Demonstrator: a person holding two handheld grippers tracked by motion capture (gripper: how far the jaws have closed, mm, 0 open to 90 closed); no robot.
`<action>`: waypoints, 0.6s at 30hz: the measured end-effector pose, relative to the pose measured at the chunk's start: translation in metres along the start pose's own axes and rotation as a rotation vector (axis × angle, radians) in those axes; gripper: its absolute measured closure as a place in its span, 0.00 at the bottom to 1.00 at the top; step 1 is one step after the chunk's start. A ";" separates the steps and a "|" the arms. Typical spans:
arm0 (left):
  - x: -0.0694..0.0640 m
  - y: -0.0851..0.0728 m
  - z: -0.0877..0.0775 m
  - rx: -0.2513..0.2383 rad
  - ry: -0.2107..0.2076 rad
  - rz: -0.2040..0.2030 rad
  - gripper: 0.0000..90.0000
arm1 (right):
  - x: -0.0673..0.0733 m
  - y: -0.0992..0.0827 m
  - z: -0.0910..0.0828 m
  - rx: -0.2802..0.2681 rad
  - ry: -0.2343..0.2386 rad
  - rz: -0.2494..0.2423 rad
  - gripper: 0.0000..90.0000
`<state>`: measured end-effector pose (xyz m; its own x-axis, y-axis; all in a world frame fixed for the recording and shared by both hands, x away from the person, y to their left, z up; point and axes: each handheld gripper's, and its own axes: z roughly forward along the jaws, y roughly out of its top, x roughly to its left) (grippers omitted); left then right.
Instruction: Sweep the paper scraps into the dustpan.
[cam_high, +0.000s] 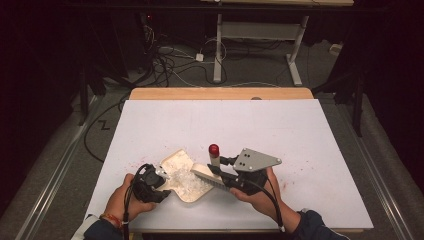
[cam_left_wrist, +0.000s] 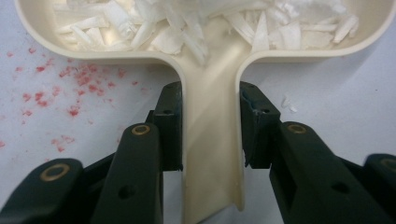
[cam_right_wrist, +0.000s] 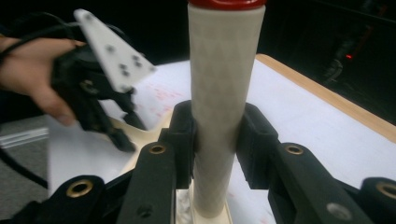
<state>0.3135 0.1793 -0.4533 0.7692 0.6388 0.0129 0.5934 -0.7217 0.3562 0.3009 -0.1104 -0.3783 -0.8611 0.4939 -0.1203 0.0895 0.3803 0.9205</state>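
White table top (cam_high: 300, 130), wooden edge at the far side, dark floor with cables beyond. Cream dustpan (cam_high: 186, 175) near the front edge, loaded with white shreds (cam_left_wrist: 187, 23), handle pinched between the left gripper (cam_left_wrist: 211, 135) pads. Brush (cam_high: 212, 175) tilted over the pan's right rim, bristles at the shreds, red-capped handle upright, clamped by the right gripper (cam_right_wrist: 217, 140). Faint red specks (cam_left_wrist: 70, 88) just beside the pan.

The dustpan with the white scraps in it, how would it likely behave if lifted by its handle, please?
The dustpan looks like thin moulded plastic, so probably stiff and light. The left claw grips only the narrow handle, so the pan may tilt. The loose white scraps could easily slide out.
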 end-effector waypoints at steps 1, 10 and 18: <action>0.000 0.000 0.000 0.000 0.000 0.001 0.70 | 0.004 0.002 0.000 -0.013 0.011 -0.007 0.78; 0.001 -0.001 -0.001 -0.002 -0.001 -0.002 0.70 | -0.002 0.009 -0.015 -0.057 -0.009 -0.028 0.78; 0.004 -0.001 -0.005 0.004 -0.008 -0.033 0.70 | -0.026 0.011 -0.021 -0.074 -0.079 -0.013 0.78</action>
<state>0.3145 0.1836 -0.4485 0.7510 0.6603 -0.0069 0.6197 -0.7012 0.3525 0.3140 -0.1354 -0.3571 -0.8198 0.5501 -0.1589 0.0388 0.3302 0.9431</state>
